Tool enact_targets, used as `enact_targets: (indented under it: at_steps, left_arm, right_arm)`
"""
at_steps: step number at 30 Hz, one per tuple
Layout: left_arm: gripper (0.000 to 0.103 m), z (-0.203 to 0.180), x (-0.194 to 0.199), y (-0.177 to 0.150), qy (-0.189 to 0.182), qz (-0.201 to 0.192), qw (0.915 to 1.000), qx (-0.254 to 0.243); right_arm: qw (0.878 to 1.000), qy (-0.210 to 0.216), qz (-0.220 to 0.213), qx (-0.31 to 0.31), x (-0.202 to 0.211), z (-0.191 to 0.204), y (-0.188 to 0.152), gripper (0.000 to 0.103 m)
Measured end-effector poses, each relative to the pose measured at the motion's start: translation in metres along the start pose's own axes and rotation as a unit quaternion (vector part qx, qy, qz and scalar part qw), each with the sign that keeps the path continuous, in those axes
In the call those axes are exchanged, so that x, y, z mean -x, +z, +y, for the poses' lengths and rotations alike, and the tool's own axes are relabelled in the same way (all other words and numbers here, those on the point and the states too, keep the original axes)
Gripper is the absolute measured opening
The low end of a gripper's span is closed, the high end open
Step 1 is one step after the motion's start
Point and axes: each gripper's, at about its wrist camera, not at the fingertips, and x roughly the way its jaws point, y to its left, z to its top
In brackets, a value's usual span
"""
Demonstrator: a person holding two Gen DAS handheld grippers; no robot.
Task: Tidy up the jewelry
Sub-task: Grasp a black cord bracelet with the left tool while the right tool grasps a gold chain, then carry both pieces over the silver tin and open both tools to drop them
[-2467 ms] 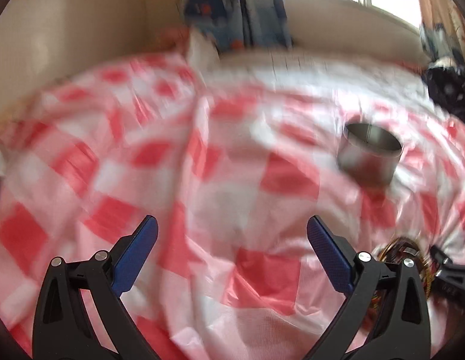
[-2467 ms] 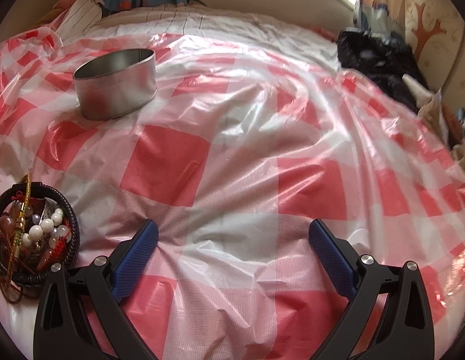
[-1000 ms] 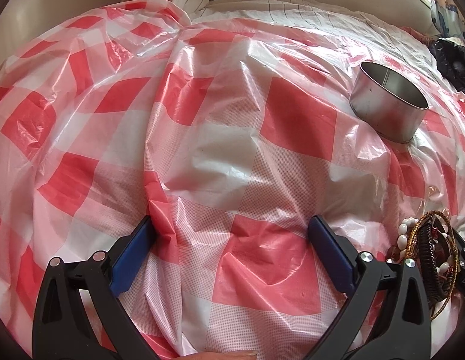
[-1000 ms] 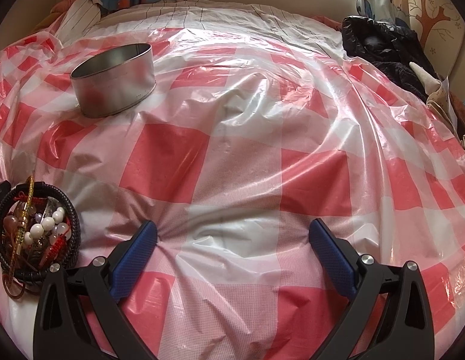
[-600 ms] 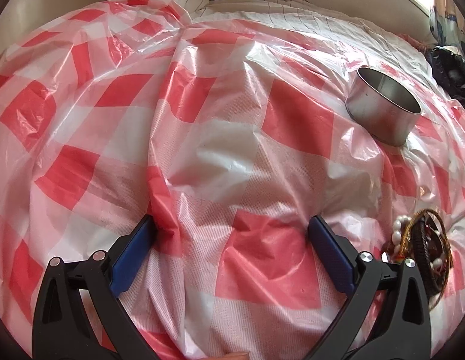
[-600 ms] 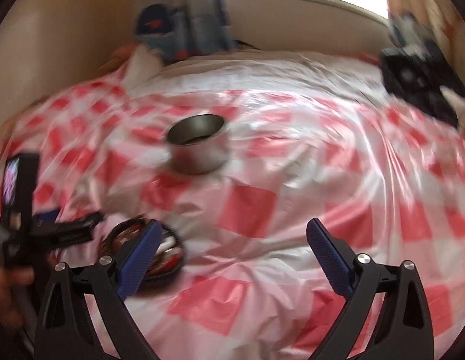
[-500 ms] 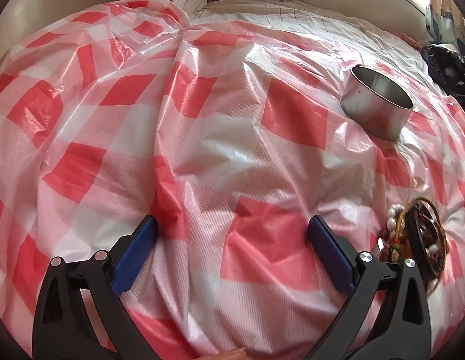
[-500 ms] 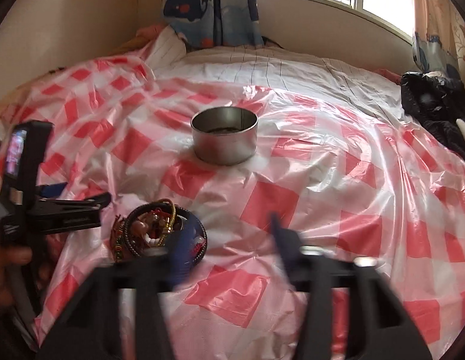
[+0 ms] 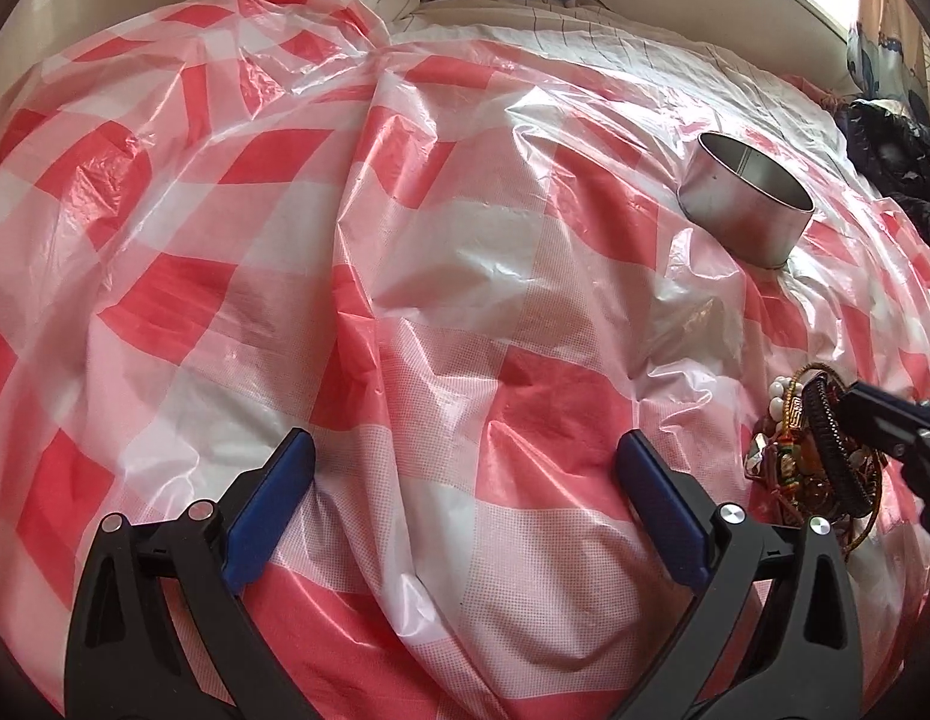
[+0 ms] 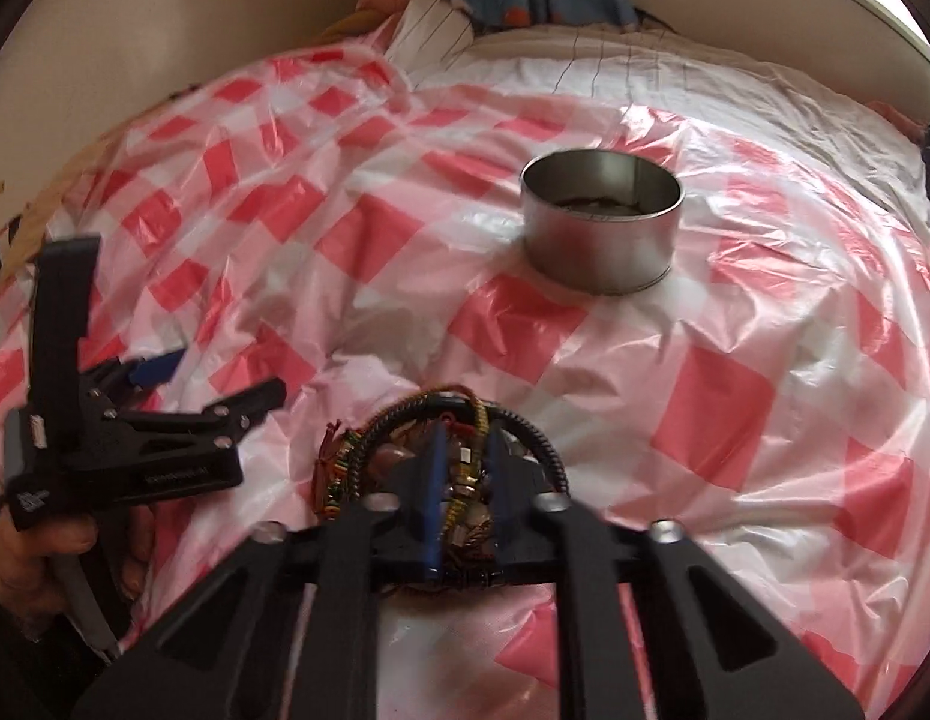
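The right gripper (image 10: 463,480) is clamped on the jewelry (image 10: 405,450), well apart from the tin (image 10: 600,228). The left gripper's (image 9: 465,480) jaws are held wide over bare sheet (image 9: 405,240).

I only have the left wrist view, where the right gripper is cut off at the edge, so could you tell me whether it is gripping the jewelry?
Observer: Yes. The right gripper is shut on a gold strand in the jewelry.
Operator: Thank you. Is the tin empty?
Observer: The tin shows its floor here: dark, with unclear shapes on it. I cannot tell what they are.
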Motion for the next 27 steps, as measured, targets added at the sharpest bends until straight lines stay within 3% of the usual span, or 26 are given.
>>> enact_targets:
  at_steps: [2,8,14,18,20,22,24,27]
  left_arm:
    - [0.096,0.0,0.005,0.0,-0.011,-0.003,0.9999,-0.004]
    - [0.074,-0.017,0.039,-0.001,-0.041,-0.05,0.9967,-0.049]
    - [0.074,-0.069,0.069,0.004,-0.102,-0.067,0.9874,-0.101]
    - [0.073,-0.106,0.065,0.006,-0.119,-0.051,0.9838,-0.123]
    - [0.056,-0.114,0.056,0.006,-0.122,-0.034,0.9839,-0.126]
    - [0.023,-0.12,0.04,0.007,-0.116,-0.004,0.9849,-0.128]
    - [0.012,-0.127,0.035,0.005,-0.103,0.006,0.9835,-0.148]
    - [0.006,-0.131,0.039,0.002,-0.096,0.014,0.9808,-0.169]
  right_arm:
    - [1.0,0.011,-0.012,-0.003,0.006,0.0,-0.001,0.008]
    - [0.99,0.071,-0.111,-0.046,0.066,-0.02,-0.008,0.004]
    - [0.98,0.074,-0.165,-0.079,0.115,-0.049,-0.014,0.004]
    - [0.977,0.071,-0.176,-0.102,0.131,-0.072,-0.022,0.004]
    - [0.976,0.069,-0.177,-0.111,0.133,-0.083,-0.026,0.004]
    - [0.974,0.068,-0.178,-0.121,0.135,-0.093,-0.031,0.004]
    - [0.973,0.069,-0.179,-0.13,0.136,-0.1,-0.035,0.004]
    - [0.971,0.072,-0.181,-0.139,0.136,-0.108,-0.039,0.004]
